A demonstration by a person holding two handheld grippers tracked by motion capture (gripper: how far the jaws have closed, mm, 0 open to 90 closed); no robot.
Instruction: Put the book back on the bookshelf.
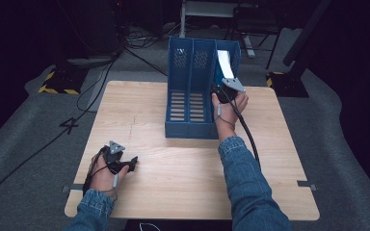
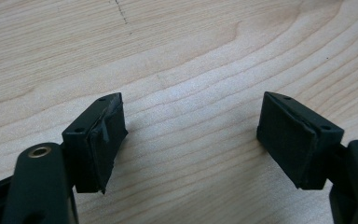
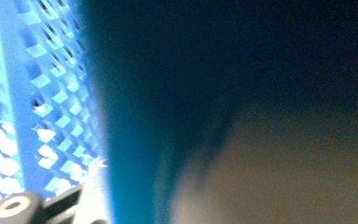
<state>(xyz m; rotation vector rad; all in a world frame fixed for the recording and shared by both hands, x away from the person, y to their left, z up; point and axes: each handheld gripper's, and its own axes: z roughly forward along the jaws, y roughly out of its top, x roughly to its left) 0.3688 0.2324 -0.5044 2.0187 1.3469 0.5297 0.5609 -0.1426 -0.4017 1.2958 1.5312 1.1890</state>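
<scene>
A blue three-slot file holder (image 1: pixel 192 103) stands upright at the back middle of the wooden table (image 1: pixel 183 178). A white sheet (image 1: pixel 225 63) leans in its right slot. My right gripper (image 1: pixel 225 88) is pushed against that slot's open front at the sheet's lower end, and its jaws are hidden there. The right gripper view is blurred: the holder's perforated blue wall (image 3: pixel 51 93), a dark surface very close, and a white sliver (image 3: pixel 98 186) beside one black finger (image 3: pixel 58 205). My left gripper (image 1: pixel 132 163) rests at the table's front left, open (image 2: pixel 191 130), bare wood between its pads.
Black cables (image 1: pixel 101 82) trail over the grey floor behind and left of the table. Stand bases with yellow-black tape sit at the back left (image 1: pixel 58 82) and back right (image 1: pixel 282 79). The holder's left and middle slots look empty.
</scene>
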